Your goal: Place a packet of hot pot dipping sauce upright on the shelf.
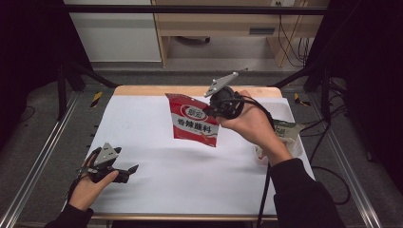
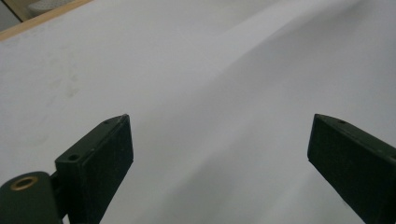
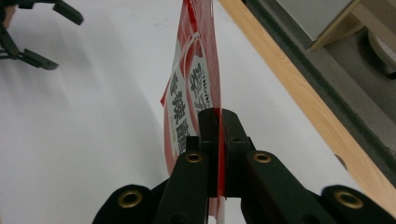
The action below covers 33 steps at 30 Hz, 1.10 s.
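A red sauce packet [image 1: 195, 121] with white lettering hangs in the air above the middle of the white table, and my right gripper [image 1: 209, 111] is shut on its right edge. Seen along the right gripper's jaws, the red packet [image 3: 194, 79] stands edge-on, pinched between the tips of the right gripper [image 3: 217, 114]. My left gripper [image 1: 130, 173] sits low at the table's front left, open, with nothing between its jaws. From its own camera, the left gripper [image 2: 220, 116] has only bare white table between its wide-apart jaws. The left gripper [image 3: 63, 42] also appears far off in the right gripper view.
The white table cover [image 1: 190, 180] has a wooden far edge [image 1: 142, 90]. At the right side stands a white tray [image 1: 291, 114] holding a green and white packet [image 1: 285, 130]. Black frame posts and cables flank the table.
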{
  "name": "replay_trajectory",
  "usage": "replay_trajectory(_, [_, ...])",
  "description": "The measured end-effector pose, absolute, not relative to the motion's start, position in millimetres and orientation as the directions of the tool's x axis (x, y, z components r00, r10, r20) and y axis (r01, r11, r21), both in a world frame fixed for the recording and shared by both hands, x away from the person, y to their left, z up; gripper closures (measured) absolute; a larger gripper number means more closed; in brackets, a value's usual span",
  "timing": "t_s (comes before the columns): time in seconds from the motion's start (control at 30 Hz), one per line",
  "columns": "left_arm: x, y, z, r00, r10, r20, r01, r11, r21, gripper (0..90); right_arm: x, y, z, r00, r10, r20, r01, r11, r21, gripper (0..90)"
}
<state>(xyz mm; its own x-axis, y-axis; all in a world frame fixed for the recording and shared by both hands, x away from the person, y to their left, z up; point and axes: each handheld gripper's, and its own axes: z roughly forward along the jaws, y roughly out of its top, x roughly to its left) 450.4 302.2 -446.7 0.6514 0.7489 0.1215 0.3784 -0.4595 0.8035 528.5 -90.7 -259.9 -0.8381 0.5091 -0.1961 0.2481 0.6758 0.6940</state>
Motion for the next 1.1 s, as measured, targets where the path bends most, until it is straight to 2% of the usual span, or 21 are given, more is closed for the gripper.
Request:
replay_trajectory(0.47, [450.7,303.5,-450.0,0.635,0.761,0.132,0.4,-0.471,0.787,6.6,566.7,-152.3,-219.9,-0.773,0.6,-0.207,0.295,0.629,0.72,90.0])
replay_trajectory(0.77, [453.0,299.9,-453.2,0.633,0.761,0.145,0.409,-0.487,0.772,6.6,586.6,-196.6,-219.9,-0.728,0.654,-0.206,0.335,0.601,0.726,90.0])
replay_trajectory(1.1, [451.2,303.0,-454.5,0.633,0.756,0.17,0.404,-0.509,0.76,6.6,581.8,-243.4,-225.0,-0.636,0.74,-0.22,0.369,0.542,0.755,90.0])
